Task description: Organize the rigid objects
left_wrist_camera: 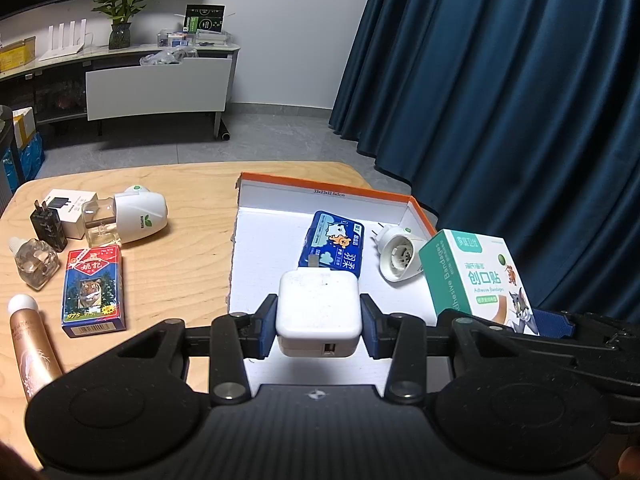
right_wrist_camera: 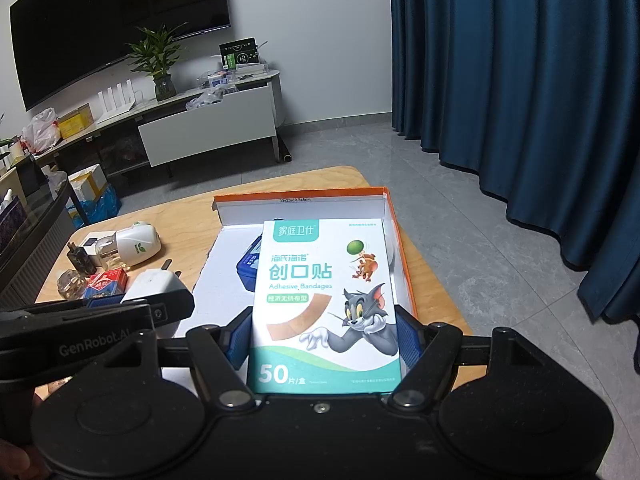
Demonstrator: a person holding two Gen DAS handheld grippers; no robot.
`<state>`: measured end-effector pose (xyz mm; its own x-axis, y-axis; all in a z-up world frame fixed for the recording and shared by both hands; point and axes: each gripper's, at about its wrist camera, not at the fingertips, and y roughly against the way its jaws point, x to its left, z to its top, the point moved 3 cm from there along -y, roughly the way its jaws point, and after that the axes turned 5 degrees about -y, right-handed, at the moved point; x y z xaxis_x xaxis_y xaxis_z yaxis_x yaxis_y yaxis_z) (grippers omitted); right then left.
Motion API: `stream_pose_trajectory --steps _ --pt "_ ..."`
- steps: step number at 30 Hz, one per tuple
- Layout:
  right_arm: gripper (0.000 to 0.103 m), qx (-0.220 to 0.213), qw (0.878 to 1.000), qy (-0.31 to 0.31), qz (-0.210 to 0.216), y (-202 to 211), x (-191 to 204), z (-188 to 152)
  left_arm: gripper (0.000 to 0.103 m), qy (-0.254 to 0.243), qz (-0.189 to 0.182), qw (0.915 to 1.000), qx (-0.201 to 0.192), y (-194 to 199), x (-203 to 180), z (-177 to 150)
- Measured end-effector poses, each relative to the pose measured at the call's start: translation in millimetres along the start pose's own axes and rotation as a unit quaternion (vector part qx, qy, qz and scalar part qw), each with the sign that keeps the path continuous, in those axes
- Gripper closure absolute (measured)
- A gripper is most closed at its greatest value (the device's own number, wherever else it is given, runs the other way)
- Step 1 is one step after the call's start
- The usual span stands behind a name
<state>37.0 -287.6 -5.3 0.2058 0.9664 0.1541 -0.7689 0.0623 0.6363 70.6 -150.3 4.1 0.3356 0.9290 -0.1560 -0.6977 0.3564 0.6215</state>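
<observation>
On our table (left_wrist_camera: 180,272) the box (left_wrist_camera: 420,210) sits right, tissue pack (left_wrist_camera: 334,248) left of a plug (left_wrist_camera: 396,258) inside; card deck (left_wrist_camera: 94,294) and bottle (left_wrist_camera: 34,260) lie left.

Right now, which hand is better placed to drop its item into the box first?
Probably the left. Its left gripper holds the white charger over bare floor of the box. The right gripper holds the bandage box above the blue pack and white plug.

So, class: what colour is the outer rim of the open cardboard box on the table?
Orange, with a white inside; the cardboard box shows it best in the left wrist view.
</observation>
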Motion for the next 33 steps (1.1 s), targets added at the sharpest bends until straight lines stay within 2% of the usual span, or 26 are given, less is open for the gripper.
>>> stream_pose_trajectory --steps 33 --pt "0.019 0.002 1.0 0.001 0.0 -1.0 0.7 0.0 0.061 -0.004 0.001 1.0 0.002 -0.7 0.5 0.2"
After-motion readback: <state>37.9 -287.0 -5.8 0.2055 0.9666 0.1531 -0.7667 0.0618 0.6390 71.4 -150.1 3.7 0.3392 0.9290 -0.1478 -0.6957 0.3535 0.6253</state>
